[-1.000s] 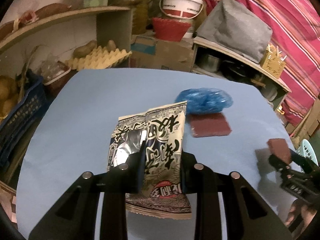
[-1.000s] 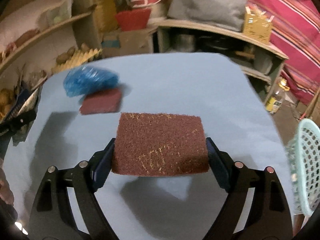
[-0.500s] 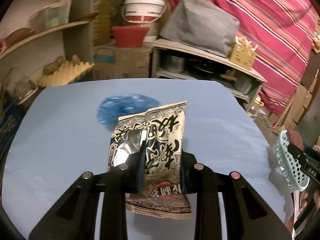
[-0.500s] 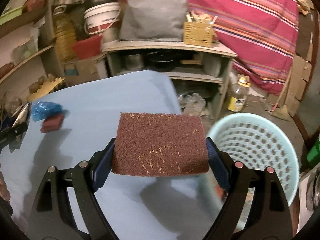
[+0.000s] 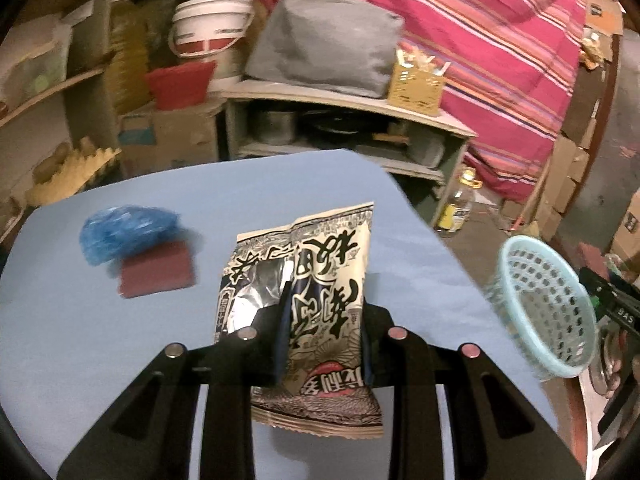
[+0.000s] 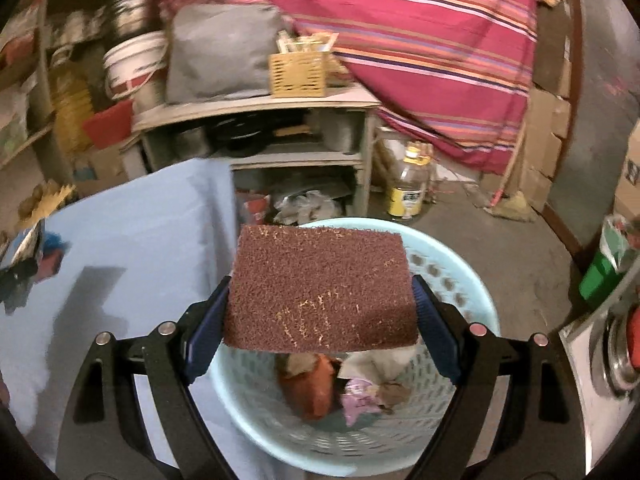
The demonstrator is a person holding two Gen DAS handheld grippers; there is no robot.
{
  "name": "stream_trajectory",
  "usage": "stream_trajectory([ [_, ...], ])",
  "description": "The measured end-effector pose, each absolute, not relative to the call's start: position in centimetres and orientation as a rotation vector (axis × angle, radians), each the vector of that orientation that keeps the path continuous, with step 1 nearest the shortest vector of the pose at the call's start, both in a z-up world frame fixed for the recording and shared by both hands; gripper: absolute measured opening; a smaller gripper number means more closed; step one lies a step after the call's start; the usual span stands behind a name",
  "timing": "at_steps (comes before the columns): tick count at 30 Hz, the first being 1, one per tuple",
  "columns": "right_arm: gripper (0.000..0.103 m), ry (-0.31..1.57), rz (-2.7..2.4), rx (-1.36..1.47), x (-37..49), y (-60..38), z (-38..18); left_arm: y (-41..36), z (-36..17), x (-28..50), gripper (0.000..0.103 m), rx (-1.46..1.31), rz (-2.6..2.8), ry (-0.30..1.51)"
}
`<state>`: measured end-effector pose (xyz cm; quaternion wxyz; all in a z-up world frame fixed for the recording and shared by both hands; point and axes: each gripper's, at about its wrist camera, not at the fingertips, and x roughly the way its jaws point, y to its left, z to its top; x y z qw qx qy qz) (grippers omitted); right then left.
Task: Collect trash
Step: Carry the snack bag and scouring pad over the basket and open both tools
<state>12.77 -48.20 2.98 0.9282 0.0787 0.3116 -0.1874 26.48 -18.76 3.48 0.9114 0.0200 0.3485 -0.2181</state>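
Observation:
My left gripper is shut on a black-and-cream snack bag and holds it above the blue table. A crumpled blue plastic bag and a maroon scouring pad lie on the table to the left. My right gripper is shut on another maroon scouring pad and holds it over the light-blue trash basket, which holds some trash. The basket also shows in the left wrist view, off the table's right edge, with the right gripper behind it.
Shelves with pots, a white bucket, a red bowl and a grey bundle stand behind the table. A striped pink cloth hangs at the right. A bottle stands on the floor. Cardboard boxes line the right wall.
Both grippers have swung right with their loads. The right gripper went from above the table to over the basket. The left view now takes in the basket.

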Motion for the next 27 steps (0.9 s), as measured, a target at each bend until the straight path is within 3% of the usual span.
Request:
stream_trajectory([
  [19,0.084,0.627,-0.451,0.298,9.1,-54.7,2.2,-36.6,4.5,22.5,0.028,0.107,-0.704,0.684],
  [27,0.084,0.634,-0.478,0.313,8.3,-56.4,1.8,-42.1,2.8,23.2,0.029,0.086,-0.788,0.760],
])
